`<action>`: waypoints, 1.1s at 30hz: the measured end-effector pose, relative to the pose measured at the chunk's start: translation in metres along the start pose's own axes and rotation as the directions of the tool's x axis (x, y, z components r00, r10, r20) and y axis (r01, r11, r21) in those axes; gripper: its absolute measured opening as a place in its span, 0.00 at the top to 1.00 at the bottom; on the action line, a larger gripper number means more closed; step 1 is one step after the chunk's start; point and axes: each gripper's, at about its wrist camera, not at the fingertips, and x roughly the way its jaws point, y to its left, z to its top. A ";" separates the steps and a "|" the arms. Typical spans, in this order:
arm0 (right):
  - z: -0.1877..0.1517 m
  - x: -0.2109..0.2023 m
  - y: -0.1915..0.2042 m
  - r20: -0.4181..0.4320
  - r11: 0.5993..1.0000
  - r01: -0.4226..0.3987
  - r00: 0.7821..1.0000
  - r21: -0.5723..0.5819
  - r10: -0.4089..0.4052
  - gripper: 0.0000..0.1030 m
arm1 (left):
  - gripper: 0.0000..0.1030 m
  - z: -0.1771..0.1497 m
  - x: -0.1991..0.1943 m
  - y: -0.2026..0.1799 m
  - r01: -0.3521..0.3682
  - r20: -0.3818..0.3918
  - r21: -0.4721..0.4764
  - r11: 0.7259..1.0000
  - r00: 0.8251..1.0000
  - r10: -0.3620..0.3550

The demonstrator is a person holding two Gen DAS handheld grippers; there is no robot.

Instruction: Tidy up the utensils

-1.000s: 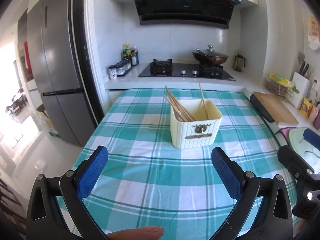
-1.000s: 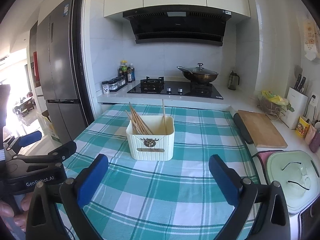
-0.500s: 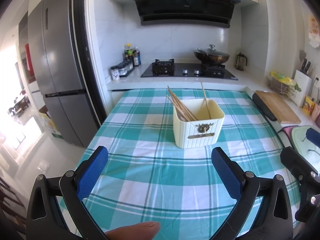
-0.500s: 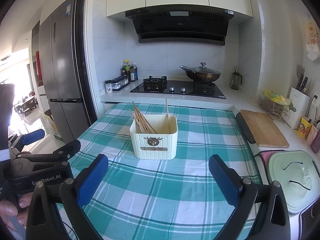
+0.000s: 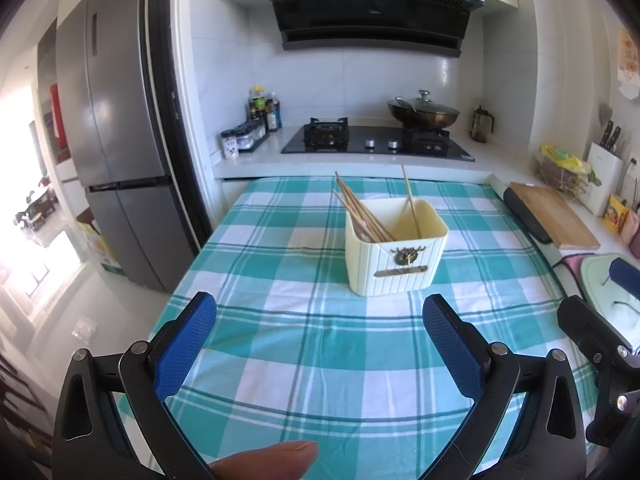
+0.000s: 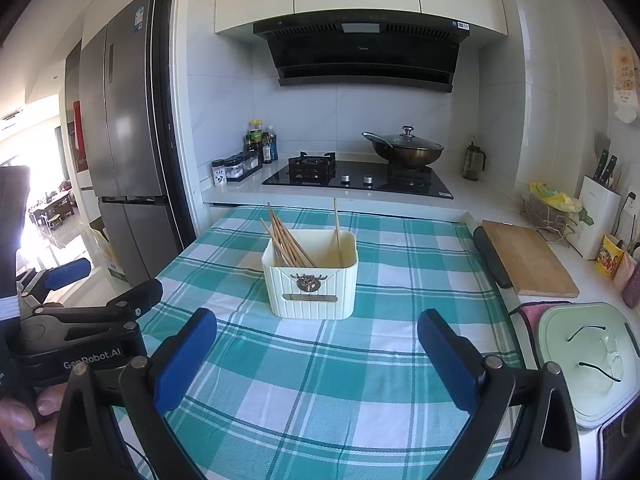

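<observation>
A cream ribbed holder (image 5: 396,256) stands on the green checked tablecloth (image 5: 320,344), with several wooden chopsticks (image 5: 362,214) leaning left in it and one (image 5: 410,200) standing apart on the right. It also shows in the right wrist view (image 6: 311,276), with its chopsticks (image 6: 286,240). My left gripper (image 5: 320,344) is open and empty, hovering over the cloth short of the holder. My right gripper (image 6: 318,354) is open and empty too, also short of the holder. Each gripper shows at the edge of the other's view.
A wooden cutting board (image 6: 528,258) lies right of the cloth, with a pale green lidded box (image 6: 588,360) nearer. A stove with a wok (image 6: 404,150) and spice jars (image 6: 236,168) stands behind. A fridge (image 6: 124,140) is at left.
Both grippers have drifted slightly back and up, so the holder sits a little further right and smaller in view. Both stay open and empty.
</observation>
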 end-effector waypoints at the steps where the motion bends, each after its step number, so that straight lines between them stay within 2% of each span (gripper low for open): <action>1: 0.000 0.000 0.000 0.000 1.000 0.000 1.000 0.001 0.000 0.01 | 0.00 0.000 0.000 0.000 -0.001 0.001 0.001 1.000 1.000 0.001; 33: -0.001 -0.001 -0.002 -0.003 1.000 0.000 1.000 -0.002 0.000 0.01 | 0.00 0.000 0.000 0.000 0.014 -0.005 0.005 1.000 1.000 -0.014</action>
